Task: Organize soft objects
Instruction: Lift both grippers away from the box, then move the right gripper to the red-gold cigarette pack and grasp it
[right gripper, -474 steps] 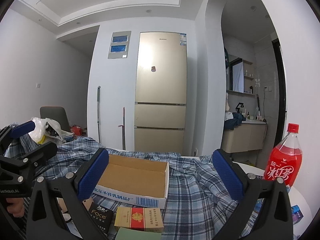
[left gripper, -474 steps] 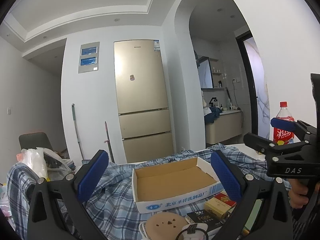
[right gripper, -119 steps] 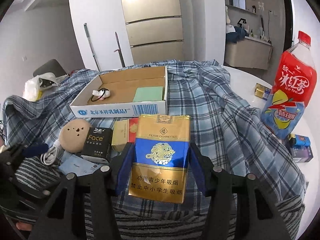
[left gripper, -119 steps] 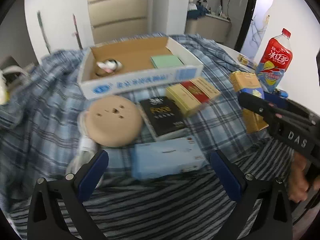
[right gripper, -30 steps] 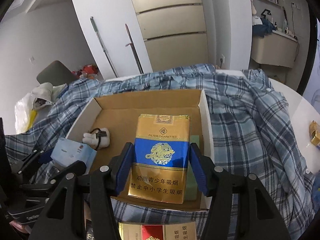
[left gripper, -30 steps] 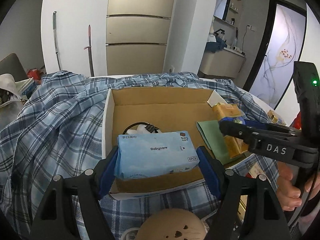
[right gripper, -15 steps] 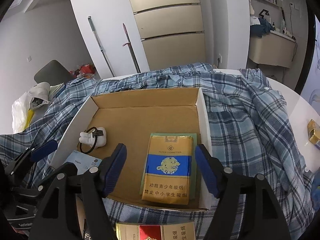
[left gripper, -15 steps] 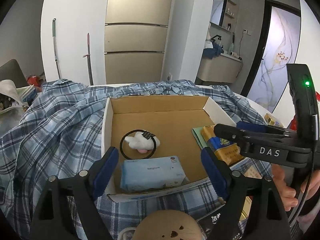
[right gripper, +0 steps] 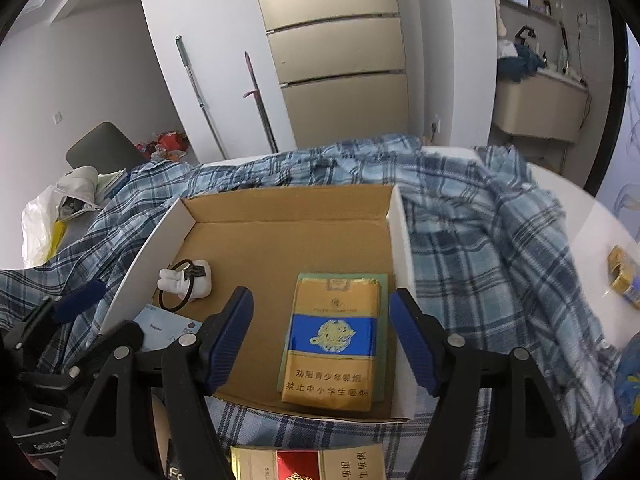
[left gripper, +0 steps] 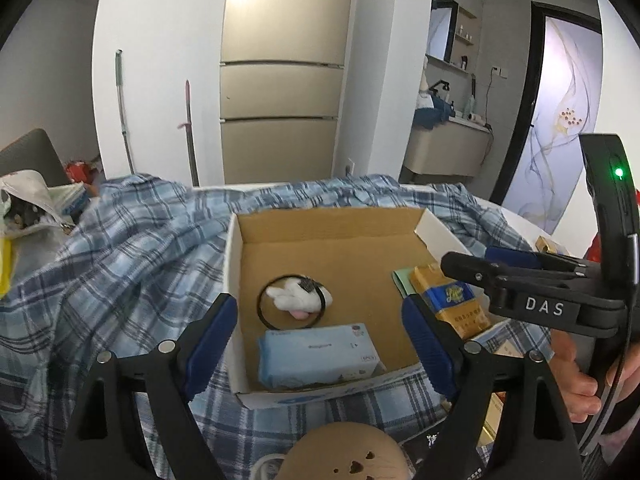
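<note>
A shallow cardboard box [left gripper: 234,264] lies on a plaid cloth. In it are a light blue tissue pack [left gripper: 316,354] at the near wall, a white plush hair tie [left gripper: 296,300], and a gold and blue cigarette pack [right gripper: 334,338] lying on a green pad [right gripper: 385,280]. My left gripper [left gripper: 318,306] hangs open just above the tissue pack, pads clear of it. My right gripper [right gripper: 320,302] is open over the cigarette pack, pads off it. The right gripper [left gripper: 500,268] shows from the side in the left wrist view. A hand [left gripper: 576,376] holds it.
A round tan disc [left gripper: 344,456] and a red and gold carton [right gripper: 308,464] lie on the cloth [right gripper: 480,248] in front of the box. A small gold box [right gripper: 622,276] sits on the white table at the right. A plastic bag [right gripper: 40,220] lies at the far left.
A second ago each gripper held its pack over the box. Both jaws have opened, and the tissue pack and cigarette pack now lie in the box. Both grippers have drawn back slightly.
</note>
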A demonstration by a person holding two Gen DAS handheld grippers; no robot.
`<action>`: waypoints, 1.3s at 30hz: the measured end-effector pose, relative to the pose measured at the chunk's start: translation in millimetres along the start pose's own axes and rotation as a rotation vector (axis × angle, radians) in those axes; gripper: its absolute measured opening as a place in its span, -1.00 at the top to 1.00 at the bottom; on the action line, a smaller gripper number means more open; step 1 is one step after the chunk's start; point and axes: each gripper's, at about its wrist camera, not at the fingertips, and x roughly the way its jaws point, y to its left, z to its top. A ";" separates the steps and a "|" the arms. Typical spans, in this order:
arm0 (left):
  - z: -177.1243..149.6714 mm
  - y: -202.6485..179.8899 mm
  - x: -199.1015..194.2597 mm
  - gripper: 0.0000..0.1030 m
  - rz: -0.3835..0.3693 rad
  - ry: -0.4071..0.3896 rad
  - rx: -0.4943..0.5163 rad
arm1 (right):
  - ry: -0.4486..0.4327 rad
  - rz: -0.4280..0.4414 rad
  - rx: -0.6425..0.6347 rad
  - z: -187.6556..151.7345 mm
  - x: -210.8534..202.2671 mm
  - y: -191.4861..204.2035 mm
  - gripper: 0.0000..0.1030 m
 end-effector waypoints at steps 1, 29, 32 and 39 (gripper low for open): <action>2.4 0.0 -4.2 -0.67 0.006 -0.008 -0.001 | -0.004 0.001 0.000 1.1 -2.5 0.4 -0.36; -31.9 -22.0 -124.7 -1.00 0.032 -0.341 0.097 | -0.356 -0.009 -0.114 -54.6 -124.1 8.6 -0.96; -41.0 -21.4 -117.4 -1.00 0.034 -0.320 0.096 | -0.373 -0.029 -0.185 -66.0 -123.8 18.6 -0.99; -41.9 -18.8 -117.5 -1.00 0.026 -0.331 0.086 | -0.336 -0.024 -0.275 -73.8 -117.5 35.5 -0.99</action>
